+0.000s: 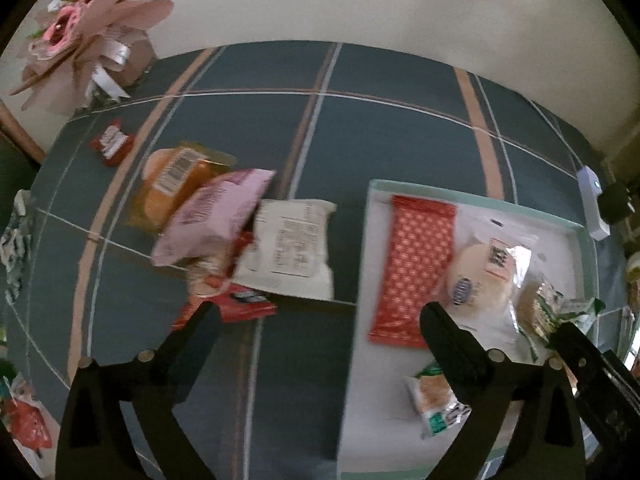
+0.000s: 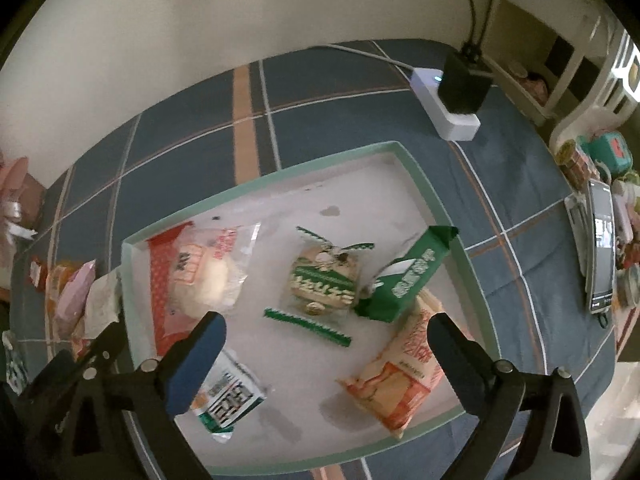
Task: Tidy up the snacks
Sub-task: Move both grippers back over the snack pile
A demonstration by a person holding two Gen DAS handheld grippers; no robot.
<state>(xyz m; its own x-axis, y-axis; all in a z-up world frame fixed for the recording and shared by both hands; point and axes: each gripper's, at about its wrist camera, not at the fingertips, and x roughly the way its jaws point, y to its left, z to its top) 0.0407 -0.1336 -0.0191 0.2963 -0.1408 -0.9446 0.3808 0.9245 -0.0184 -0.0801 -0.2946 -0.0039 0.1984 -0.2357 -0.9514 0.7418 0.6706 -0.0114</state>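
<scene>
My left gripper (image 1: 320,312) is open and empty, hovering over the checked blue tablecloth (image 1: 360,128) by the tray's left rim. Left of it lies a heap of snacks: a pink bag (image 1: 212,216), an orange bun pack (image 1: 176,184), a white packet (image 1: 292,248) and a red packet (image 1: 240,304). The white tray (image 2: 440,208) holds a red patterned packet (image 1: 416,272), a white bun pack (image 2: 208,272), a green-and-white cookie pack (image 2: 324,280), a green pack (image 2: 408,276), an orange bag (image 2: 400,380) and a small green packet (image 2: 228,396). My right gripper (image 2: 326,328) hangs open above the tray, holding nothing.
A small red candy (image 1: 112,144) lies apart at the cloth's far left, near a pink bouquet (image 1: 80,40). A white power strip with a black adapter (image 2: 456,96) sits behind the tray. A phone (image 2: 600,240) and small clutter line the right edge. A wall backs the table.
</scene>
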